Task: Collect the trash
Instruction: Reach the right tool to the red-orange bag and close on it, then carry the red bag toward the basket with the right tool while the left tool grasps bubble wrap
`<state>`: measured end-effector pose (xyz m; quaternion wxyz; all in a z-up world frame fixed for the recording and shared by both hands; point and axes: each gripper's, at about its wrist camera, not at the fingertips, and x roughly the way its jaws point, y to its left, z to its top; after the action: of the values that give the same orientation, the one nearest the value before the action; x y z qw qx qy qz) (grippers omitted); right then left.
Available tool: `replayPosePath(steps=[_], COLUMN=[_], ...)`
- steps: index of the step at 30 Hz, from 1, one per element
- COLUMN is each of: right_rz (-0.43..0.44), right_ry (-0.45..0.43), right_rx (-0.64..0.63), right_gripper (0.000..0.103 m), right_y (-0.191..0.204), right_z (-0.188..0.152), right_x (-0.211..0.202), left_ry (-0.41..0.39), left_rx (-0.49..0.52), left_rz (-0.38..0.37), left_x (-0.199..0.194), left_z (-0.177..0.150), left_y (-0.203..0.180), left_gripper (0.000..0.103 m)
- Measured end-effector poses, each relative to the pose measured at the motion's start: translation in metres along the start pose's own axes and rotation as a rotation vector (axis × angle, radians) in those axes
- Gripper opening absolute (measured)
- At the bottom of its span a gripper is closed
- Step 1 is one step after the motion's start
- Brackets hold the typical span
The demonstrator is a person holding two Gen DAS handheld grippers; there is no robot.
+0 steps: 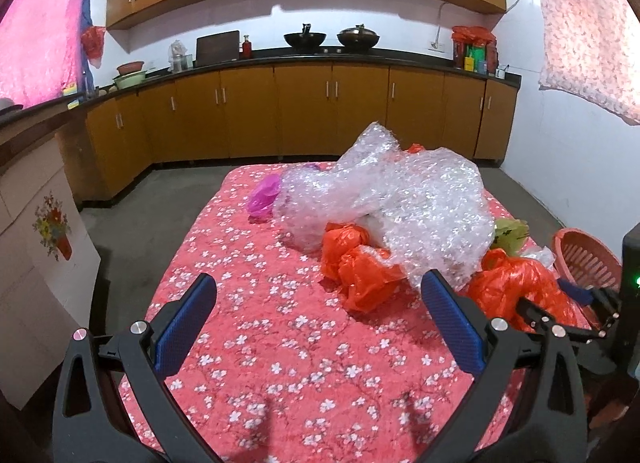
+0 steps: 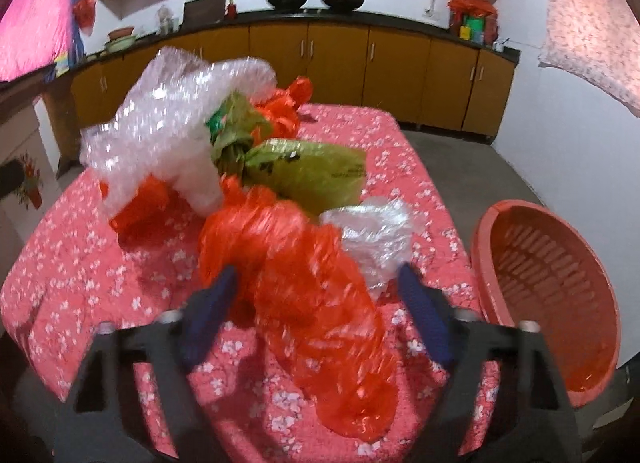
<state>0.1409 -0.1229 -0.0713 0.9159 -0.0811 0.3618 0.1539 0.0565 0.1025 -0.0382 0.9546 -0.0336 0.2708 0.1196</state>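
Observation:
Trash lies piled on a table with a red flowered cloth [image 1: 280, 343]. A big wad of bubble wrap [image 1: 384, 199] is in the middle, also in the right wrist view [image 2: 160, 123]. Orange bags [image 1: 356, 263] lie at its front, a pink bag [image 1: 264, 193] at its left, green bags [image 2: 304, 171] and a clear bag [image 2: 372, 235] behind. My left gripper [image 1: 316, 323] is open and empty over bare cloth. My right gripper [image 2: 316, 303] is open around an orange bag [image 2: 296, 263]; its jaws stand apart on either side. The right gripper shows in the left view [image 1: 576, 303].
An orange slotted basket [image 2: 552, 283] stands at the table's right edge, also in the left wrist view [image 1: 588, 259]. Kitchen cabinets and a counter [image 1: 304, 111] run along the far wall. A cardboard box [image 1: 36, 263] stands left of the table on the concrete floor.

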Motion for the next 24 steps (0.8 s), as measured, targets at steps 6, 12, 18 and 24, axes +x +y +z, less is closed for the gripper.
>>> replayPosePath(steps=[6, 12, 18, 24], right_rz=[0.051, 0.065, 0.075, 0.029], right_ry=[0.01, -0.035, -0.066, -0.092], right_rx=[0.02, 0.06, 0.114, 0.149], right_gripper=[0.015, 0.008, 0.008, 0.008], right_y=[-0.006, -0.021, -0.04, -0.056], right_z=[-0.008, -0.011, -0.018, -0.025], right_x=[-0.006, -0.034, -0.059, -0.08], left_ry=[-0.013, -0.029, -0.032, -0.005], left_rx=[0.028, 0.051, 0.089, 0.113], left_rz=[-0.047, -0.09, -0.106, -0.088], left_x=[0.003, 0.007, 0.013, 0.027], left_z=[0.007, 0.016, 0.022, 0.025], left_y=[-0.019, -0.043, -0.067, -0.082], left_gripper=[0.101, 0.101, 0.095, 0.086])
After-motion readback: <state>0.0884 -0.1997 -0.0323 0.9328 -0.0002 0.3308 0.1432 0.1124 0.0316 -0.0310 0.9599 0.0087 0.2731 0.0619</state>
